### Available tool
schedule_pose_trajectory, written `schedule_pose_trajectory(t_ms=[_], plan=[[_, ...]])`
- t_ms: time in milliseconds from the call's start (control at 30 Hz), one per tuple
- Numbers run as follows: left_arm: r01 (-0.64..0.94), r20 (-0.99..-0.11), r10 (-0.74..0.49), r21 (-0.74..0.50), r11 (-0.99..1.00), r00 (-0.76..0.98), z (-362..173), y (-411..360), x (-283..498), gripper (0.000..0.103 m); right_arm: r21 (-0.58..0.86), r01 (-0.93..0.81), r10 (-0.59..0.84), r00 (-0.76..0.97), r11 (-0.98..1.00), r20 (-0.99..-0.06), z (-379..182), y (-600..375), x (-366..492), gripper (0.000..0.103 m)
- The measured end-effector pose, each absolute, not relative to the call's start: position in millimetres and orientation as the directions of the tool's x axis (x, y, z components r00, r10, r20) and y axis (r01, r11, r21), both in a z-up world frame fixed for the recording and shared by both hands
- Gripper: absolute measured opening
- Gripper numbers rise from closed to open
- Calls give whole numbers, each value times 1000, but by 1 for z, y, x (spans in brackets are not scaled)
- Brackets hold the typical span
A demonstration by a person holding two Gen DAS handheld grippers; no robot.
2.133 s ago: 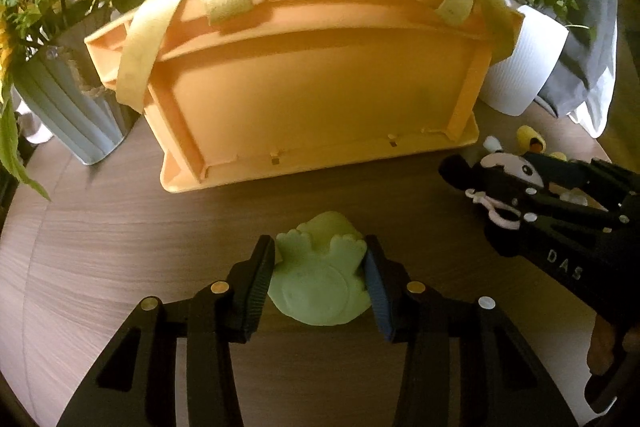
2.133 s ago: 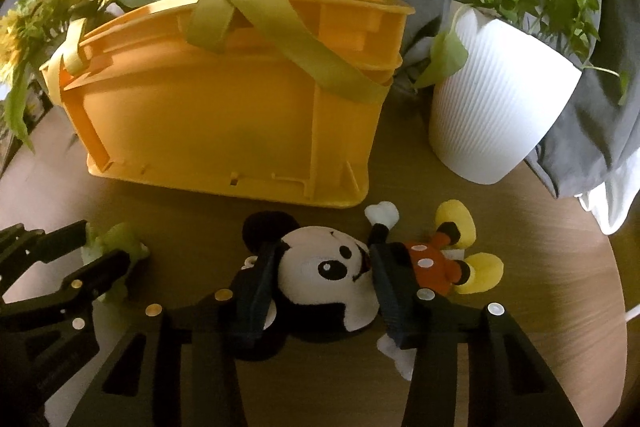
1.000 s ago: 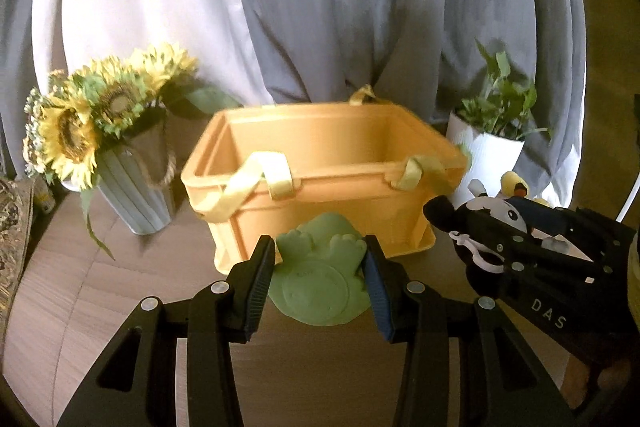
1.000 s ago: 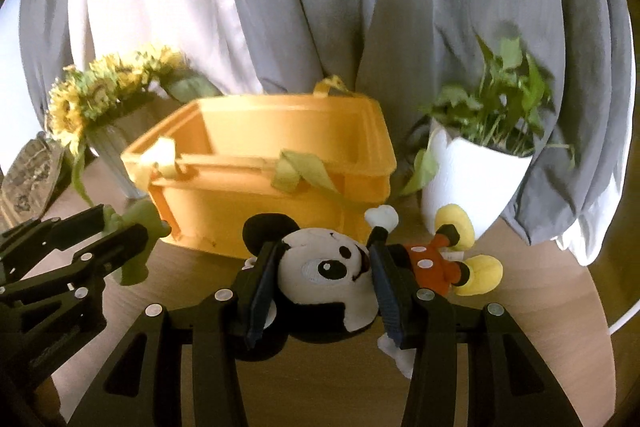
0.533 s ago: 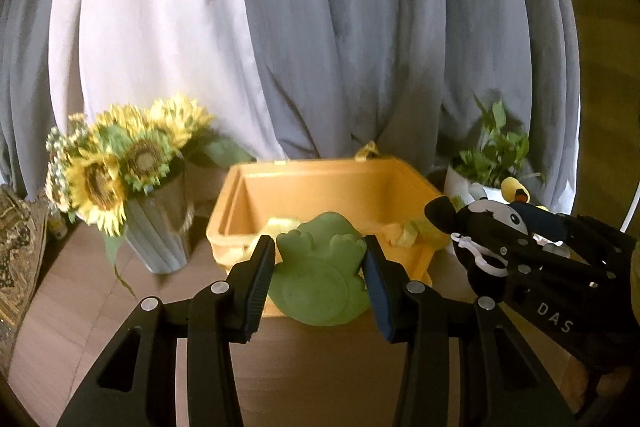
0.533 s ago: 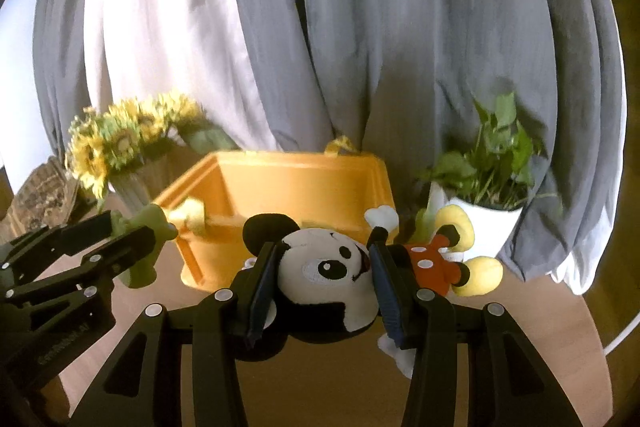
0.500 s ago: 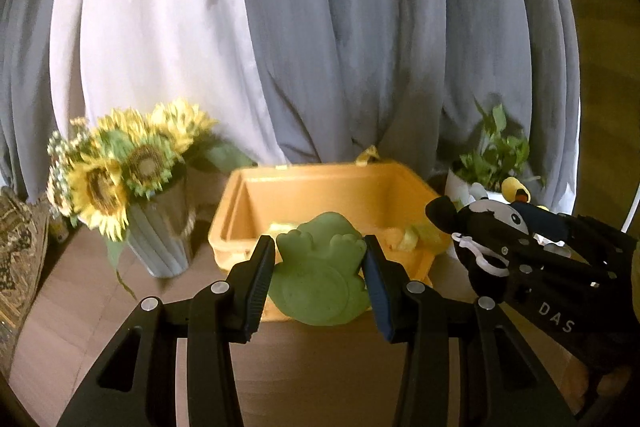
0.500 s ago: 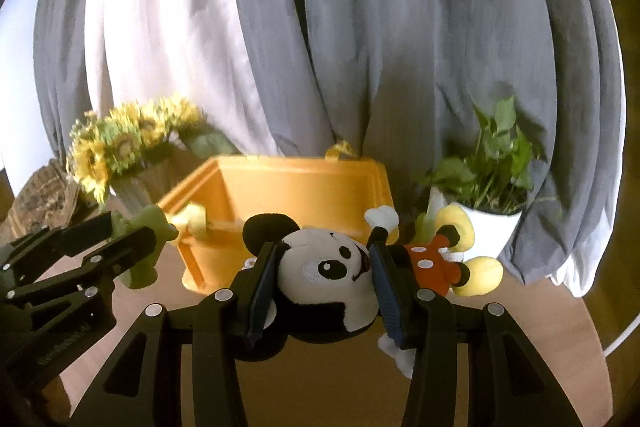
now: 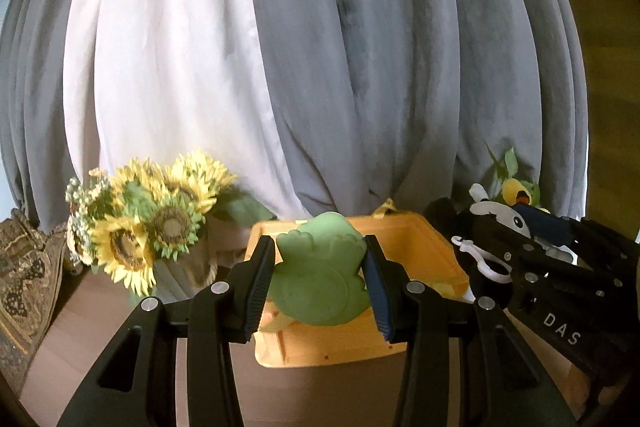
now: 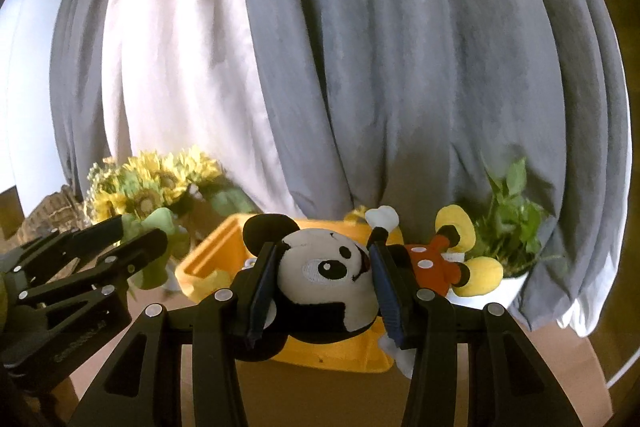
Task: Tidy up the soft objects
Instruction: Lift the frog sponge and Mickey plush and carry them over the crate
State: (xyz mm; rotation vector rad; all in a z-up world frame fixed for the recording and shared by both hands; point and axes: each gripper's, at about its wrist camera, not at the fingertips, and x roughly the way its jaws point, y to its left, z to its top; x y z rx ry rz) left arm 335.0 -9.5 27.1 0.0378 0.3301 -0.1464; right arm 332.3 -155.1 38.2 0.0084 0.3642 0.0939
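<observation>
The frog [image 9: 320, 279], a soft green toy, is clamped between the pads of the left gripper [image 9: 320, 283] and held in the air in front of the orange bin [image 9: 432, 255]; the mouse [image 10: 328, 267], a black-and-white plush with red shorts and yellow shoes, is clamped by its head in the right gripper [image 10: 324, 283], likewise held clear of the table [image 10: 320, 399] before the same bin. The bin stands open on the table; sunflowers [image 9: 148, 227] in a vase stand at its left, a plant [image 10: 512, 223] in a white pot at its right; grey and white curtains [image 9: 320, 67] hang behind.
</observation>
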Motion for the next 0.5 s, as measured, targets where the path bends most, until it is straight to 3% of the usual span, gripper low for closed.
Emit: schedule_pose_trajectory(t_ms=[500], plan=[[160, -299, -152, 4, 987, 942, 38, -9, 374, 44, 15, -123, 122, 948, 992, -294, 55, -148, 368, 48]])
